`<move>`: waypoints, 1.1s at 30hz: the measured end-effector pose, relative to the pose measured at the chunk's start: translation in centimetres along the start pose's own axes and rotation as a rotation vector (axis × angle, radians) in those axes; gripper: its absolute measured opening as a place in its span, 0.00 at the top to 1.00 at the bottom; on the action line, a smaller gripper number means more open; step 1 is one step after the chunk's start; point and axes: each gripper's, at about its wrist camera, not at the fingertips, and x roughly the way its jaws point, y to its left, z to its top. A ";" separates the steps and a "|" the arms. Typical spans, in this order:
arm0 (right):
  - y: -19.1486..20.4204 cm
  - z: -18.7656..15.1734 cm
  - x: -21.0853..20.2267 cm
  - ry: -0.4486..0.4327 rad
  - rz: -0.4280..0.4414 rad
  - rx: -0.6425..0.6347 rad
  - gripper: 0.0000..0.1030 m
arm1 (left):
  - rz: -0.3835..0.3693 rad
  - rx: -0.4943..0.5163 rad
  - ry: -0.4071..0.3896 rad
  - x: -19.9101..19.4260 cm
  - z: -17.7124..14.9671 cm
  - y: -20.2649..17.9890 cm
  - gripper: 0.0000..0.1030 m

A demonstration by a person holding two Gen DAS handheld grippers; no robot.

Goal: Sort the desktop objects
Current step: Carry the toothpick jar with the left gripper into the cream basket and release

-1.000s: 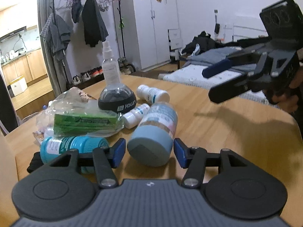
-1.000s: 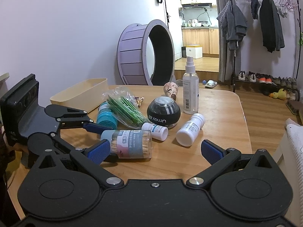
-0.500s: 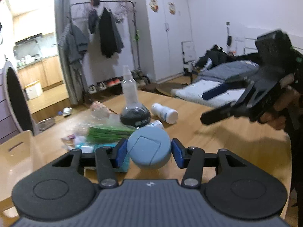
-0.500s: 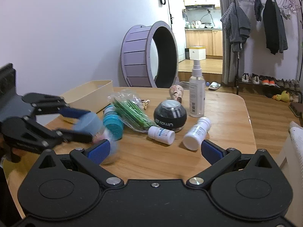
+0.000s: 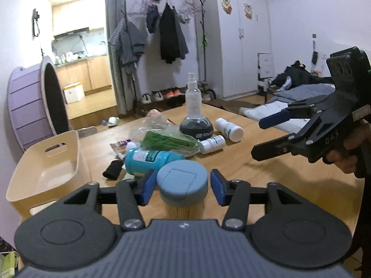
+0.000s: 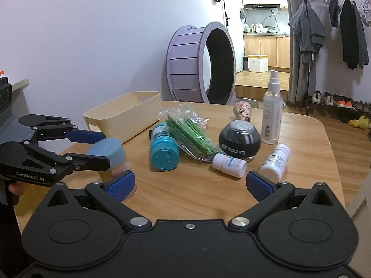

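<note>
My left gripper (image 5: 182, 188), closed a second ago on the toothpick jar with the grey-blue lid (image 5: 182, 183) where it lay on the wooden table (image 5: 266, 185), now holds it upright and lifted, just right of the cream plastic basket (image 5: 46, 169). My right gripper (image 6: 189, 183) waits open and empty above the white pill bottles (image 6: 229, 165), so I judge the jar bound for that basket.

Dim indoor light, fisheye-bent edges, possibly slight motion blur.
</note>
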 end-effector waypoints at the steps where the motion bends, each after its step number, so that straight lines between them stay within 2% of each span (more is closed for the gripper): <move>1: 0.1 0.0 0.0 -0.001 0.002 0.001 0.00 | 0.001 -0.004 -0.003 0.0 0.0 0.0 0.49; 4: 0.2 0.0 0.0 -0.003 0.006 0.005 0.00 | 0.003 -0.014 -0.006 0.0 0.0 0.0 0.45; 11: -0.1 -0.1 0.4 0.006 -0.005 0.013 0.00 | 0.004 -0.037 0.011 0.7 -0.5 0.0 0.44; 13: -0.1 -0.1 0.5 0.007 -0.006 0.017 0.00 | 0.003 -0.039 0.012 0.8 -0.5 0.1 0.51; 16: 0.2 -0.1 0.6 0.006 -0.002 0.014 0.00 | -0.004 -0.049 -0.002 0.5 -0.5 0.3 0.53; 23: 0.6 0.0 0.8 0.008 0.008 0.015 0.00 | 0.079 -0.101 -0.085 -1.6 0.9 2.4 0.54; 28: 0.7 0.0 1.1 0.015 0.019 0.018 0.00 | 0.182 -0.163 -0.165 -3.8 3.0 6.0 0.54; 33: 0.6 0.1 1.6 0.023 0.027 0.028 0.00 | 0.291 -0.221 -0.157 -3.6 3.3 10.2 0.54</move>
